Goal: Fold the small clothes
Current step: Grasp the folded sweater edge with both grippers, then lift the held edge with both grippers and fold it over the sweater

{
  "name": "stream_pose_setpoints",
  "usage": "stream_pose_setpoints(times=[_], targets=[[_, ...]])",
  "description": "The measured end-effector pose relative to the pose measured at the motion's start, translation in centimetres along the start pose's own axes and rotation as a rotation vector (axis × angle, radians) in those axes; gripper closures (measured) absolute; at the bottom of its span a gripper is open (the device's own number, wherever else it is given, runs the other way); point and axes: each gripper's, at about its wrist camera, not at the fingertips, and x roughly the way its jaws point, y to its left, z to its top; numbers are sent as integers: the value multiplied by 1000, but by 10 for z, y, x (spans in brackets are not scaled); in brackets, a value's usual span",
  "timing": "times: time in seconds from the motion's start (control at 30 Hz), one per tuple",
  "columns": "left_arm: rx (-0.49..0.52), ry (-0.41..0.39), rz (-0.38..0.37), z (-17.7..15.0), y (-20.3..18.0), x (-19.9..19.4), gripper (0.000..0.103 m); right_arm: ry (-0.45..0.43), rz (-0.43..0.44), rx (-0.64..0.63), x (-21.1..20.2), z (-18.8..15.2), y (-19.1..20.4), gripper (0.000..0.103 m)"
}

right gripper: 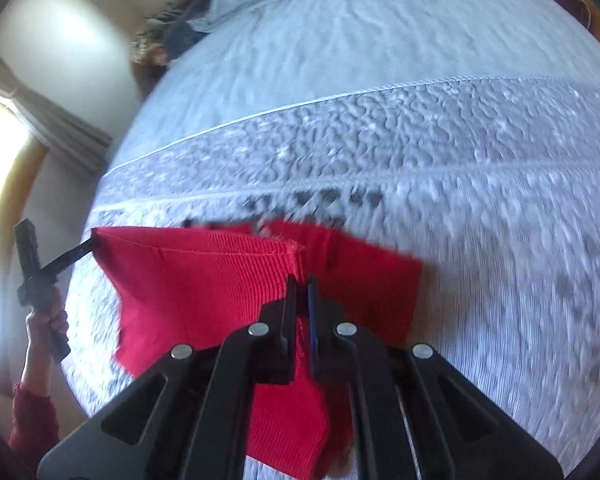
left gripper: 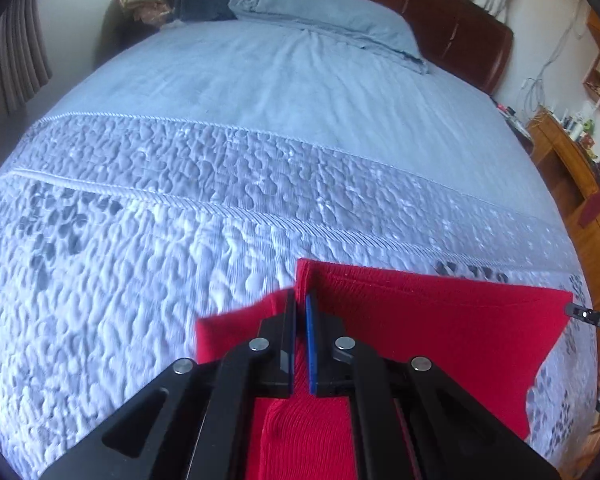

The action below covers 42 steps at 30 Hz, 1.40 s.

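Spanning the lower frame, a red garment [left gripper: 440, 320] is clamped by left gripper [left gripper: 300, 300] and right gripper [right gripper: 301, 280], held taut above the bed [left gripper: 260, 100] for folding.

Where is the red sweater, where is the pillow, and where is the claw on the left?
red sweater [left gripper: 440, 320]: left wrist view, on the flat ribbed panel held up between the claws.
pillow [left gripper: 332, 16]: left wrist view, on its blue top face.
left claw [left gripper: 300, 320]: left wrist view, between its fingertips, pinching the sweater's edge.
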Motion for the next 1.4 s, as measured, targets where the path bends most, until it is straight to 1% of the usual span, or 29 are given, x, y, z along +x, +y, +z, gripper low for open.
stream_pose_setpoints(times=[0.07, 0.1, 0.23, 0.33, 0.43, 0.47, 0.53, 0.57, 0.6, 0.63, 0.67, 0.7, 0.73, 0.77, 0.83, 0.93, 1.0, 1.1, 1.17, 1.23, 1.3, 1.37, 1.4], targets=[[-7, 38, 34, 0, 3, 26, 99, 17, -38, -2, 26, 10, -3, 100], [-3, 63, 67, -2, 5, 44, 99, 28, -55, 3, 39, 12, -6, 100], [33, 131, 147, -21, 8, 88, 99, 84, -116, 26, 78, 7, -21, 100], [55, 121, 165, -28, 8, 97, 97, 112, -147, 52, 95, -2, -37, 99], [53, 118, 177, -30, 8, 94, 94, 111, -145, 81, 97, -8, -43, 97], [55, 121, 186, -29, 7, 89, 89, 99, -135, 94, 92, -9, -43, 91], [53, 127, 194, -28, 7, 77, 77, 82, -142, 84, 78, -13, -38, 85], [48, 136, 201, -29, 9, 68, 61, 79, -145, 64, 65, -17, -34, 83], [33, 146, 192, -32, 13, 52, 46, 78, -147, 43, 50, -24, -29, 79], [26, 154, 173, -35, 17, 39, 40, 81, -156, 18, 35, -33, -24, 61], [23, 159, 154, -42, 21, 21, 30, 76, -157, -6, 20, -42, -19, 42], [22, 156, 149, -51, 25, 5, 16, 77, -158, -30, 8, -53, -15, 38], [25, 163, 154, -62, 29, -10, 12, 87, -155, -52, -3, -67, -10, 38], [25, 177, 146, -77, 34, -24, 12, 114, -140, -67, -12, -85, -5, 39], [5, 216, 123, -110, 42, -43, 12, 174, -101, -66, -17, -121, -1, 39], [-57, 250, 47, -154, 50, -54, 12, 233, -51, -38, -11, -161, -2, 40], [-85, 274, 18, -172, 49, -51, 12, 244, -47, -27, -7, -175, -2, 40], [-122, 307, -10, -185, 45, -38, 12, 260, 10, 45, 4, -180, -6, 40], [-160, 321, -52, -187, 42, -28, 13, 265, 2, 58, 13, -180, -4, 41], [-170, 326, -54, -185, 38, -19, 13, 279, 2, 82, 23, -177, -7, 40], [-158, 332, -31, -182, 32, -11, 13, 293, -8, 106, 34, -175, -11, 40], [-114, 338, 1, -180, 22, -3, 13, 295, -10, 113, 43, -173, -12, 39], [-97, 339, 12, -179, 18, 0, 16, 296, -9, 113, 46, -172, -12, 37]])
